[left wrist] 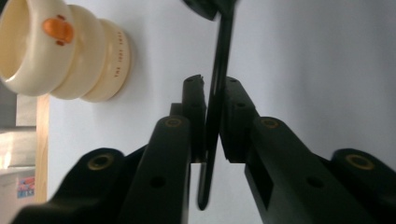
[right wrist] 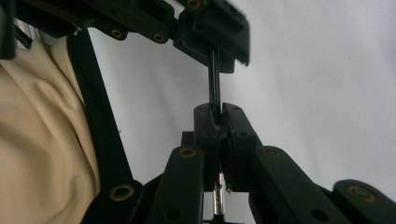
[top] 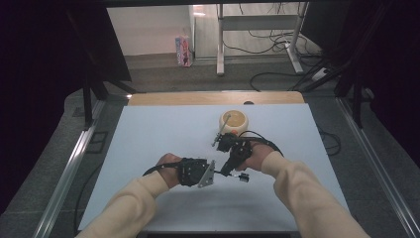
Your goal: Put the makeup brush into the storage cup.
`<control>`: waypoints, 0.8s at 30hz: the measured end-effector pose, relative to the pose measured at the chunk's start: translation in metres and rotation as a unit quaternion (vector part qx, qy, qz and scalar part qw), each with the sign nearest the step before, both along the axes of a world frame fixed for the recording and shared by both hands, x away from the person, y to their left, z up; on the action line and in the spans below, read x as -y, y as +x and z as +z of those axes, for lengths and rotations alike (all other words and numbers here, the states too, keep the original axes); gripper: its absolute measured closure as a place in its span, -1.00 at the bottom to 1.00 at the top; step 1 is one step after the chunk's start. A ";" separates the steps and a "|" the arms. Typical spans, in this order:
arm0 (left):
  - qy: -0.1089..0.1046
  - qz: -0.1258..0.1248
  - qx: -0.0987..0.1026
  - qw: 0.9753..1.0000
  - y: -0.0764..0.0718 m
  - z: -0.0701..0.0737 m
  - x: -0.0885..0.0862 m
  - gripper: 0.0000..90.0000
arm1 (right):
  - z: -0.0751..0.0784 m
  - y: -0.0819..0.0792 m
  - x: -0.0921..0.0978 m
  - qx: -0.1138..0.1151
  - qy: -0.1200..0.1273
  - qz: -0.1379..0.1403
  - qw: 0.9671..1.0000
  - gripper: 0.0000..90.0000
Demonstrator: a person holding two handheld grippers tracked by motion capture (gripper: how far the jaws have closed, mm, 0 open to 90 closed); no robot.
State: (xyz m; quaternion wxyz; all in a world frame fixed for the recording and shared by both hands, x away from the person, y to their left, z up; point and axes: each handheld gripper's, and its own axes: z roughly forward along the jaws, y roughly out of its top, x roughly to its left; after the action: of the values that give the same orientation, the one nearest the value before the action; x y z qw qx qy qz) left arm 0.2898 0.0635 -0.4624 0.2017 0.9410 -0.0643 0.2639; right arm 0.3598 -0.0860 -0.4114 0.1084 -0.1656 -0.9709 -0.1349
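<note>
A thin utensil with a black handle and a metal shaft is held between both grippers above the white table. My left gripper is shut on the black handle, which runs on below its pads. My right gripper is shut on the same utensil farther along. The two face each other tip to tip: the left gripper comes from the left, the right gripper from above right. A cream bowl with an orange mark stands just behind them.
A thin grey stick slants from the bowl toward the right gripper; I cannot tell what it is. A wooden strip edges the far side of the table. Metal rails run along both sides. Cables lie on the floor beyond.
</note>
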 end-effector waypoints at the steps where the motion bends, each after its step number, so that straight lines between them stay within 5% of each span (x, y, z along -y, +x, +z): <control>1: 0.003 -0.002 0.001 1.000 0.000 -0.001 0.000 0.88 | 0.001 0.000 0.000 0.001 0.001 0.000 1.000 0.88; 6: 0.000 -0.005 0.002 1.000 -0.001 0.000 0.000 0.89 | 0.001 0.001 0.001 0.003 -0.001 -0.001 1.000 0.77; 9: 0.004 -0.002 0.001 1.000 0.000 0.000 -0.002 0.89 | 0.004 0.002 0.003 0.010 0.003 -0.007 1.000 0.28; 15: -0.010 0.023 -0.006 1.000 0.003 -0.001 -0.013 0.89 | 0.021 0.008 0.020 0.052 0.021 -0.054 0.997 -0.16; 19: -0.029 0.048 -0.012 0.998 0.006 -0.002 -0.021 0.89 | 0.033 0.009 0.038 0.087 0.047 -0.096 0.990 -0.40; 24: -0.070 0.083 -0.034 0.993 0.009 -0.001 -0.033 0.89 | 0.042 0.007 0.062 0.108 0.090 -0.135 0.981 -0.56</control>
State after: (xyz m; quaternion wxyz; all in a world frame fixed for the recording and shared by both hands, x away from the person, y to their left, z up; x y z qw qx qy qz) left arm 0.2987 0.0967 -0.4631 0.2466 0.9351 0.0399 0.2514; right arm 0.3667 -0.1478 -0.3690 -0.0018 -0.2688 -0.9296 -0.2524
